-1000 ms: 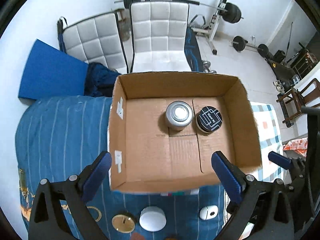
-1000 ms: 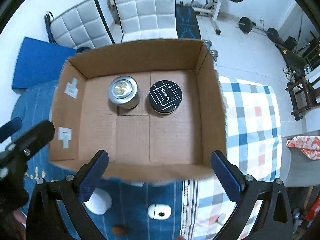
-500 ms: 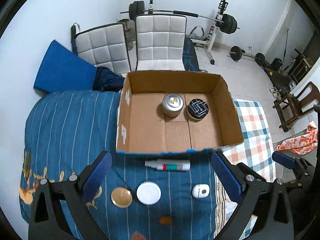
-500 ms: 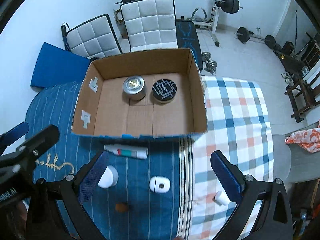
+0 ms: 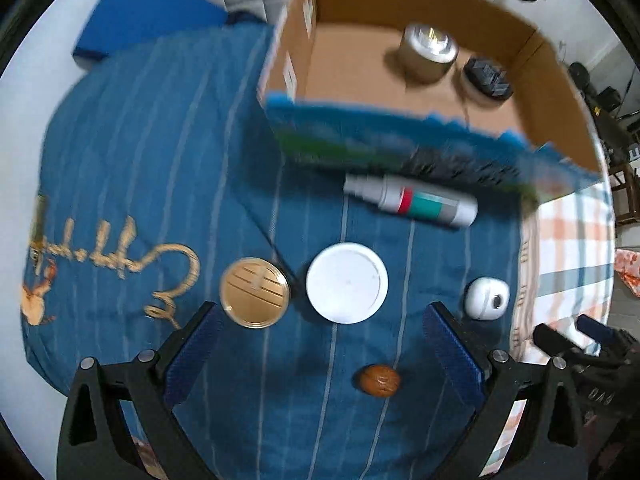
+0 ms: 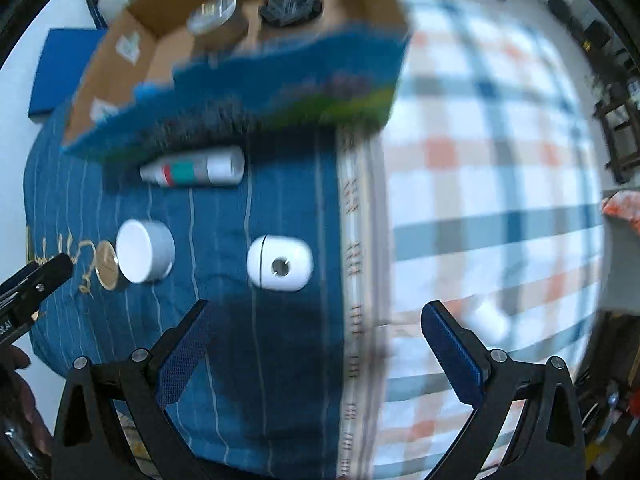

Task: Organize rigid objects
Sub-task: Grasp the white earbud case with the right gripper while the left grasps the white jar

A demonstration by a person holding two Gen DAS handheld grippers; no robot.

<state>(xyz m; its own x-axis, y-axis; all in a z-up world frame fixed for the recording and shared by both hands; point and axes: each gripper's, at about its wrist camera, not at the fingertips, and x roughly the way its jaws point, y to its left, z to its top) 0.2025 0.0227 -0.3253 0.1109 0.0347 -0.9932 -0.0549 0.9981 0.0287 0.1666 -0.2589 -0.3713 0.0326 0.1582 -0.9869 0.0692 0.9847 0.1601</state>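
VISIBILITY: cardboard box (image 5: 400, 92) near wall motion-blurred, print unreadable | CLEARANCE: white-lidded jar (image 5: 347, 282), gold disc (image 5: 254, 297), walnut (image 5: 379, 378) spaced apart on blue cloth (image 5: 160, 160) | left gripper (image 5: 320, 354) wide, empty | right gripper (image 6: 316, 350) wide, empty

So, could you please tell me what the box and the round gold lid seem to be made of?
The box looks like cardboard: matte brown inside, with a printed blue outer wall. The round gold lid looks like shiny metal or metallised plastic, given its ridged, reflective face; which one is unclear.
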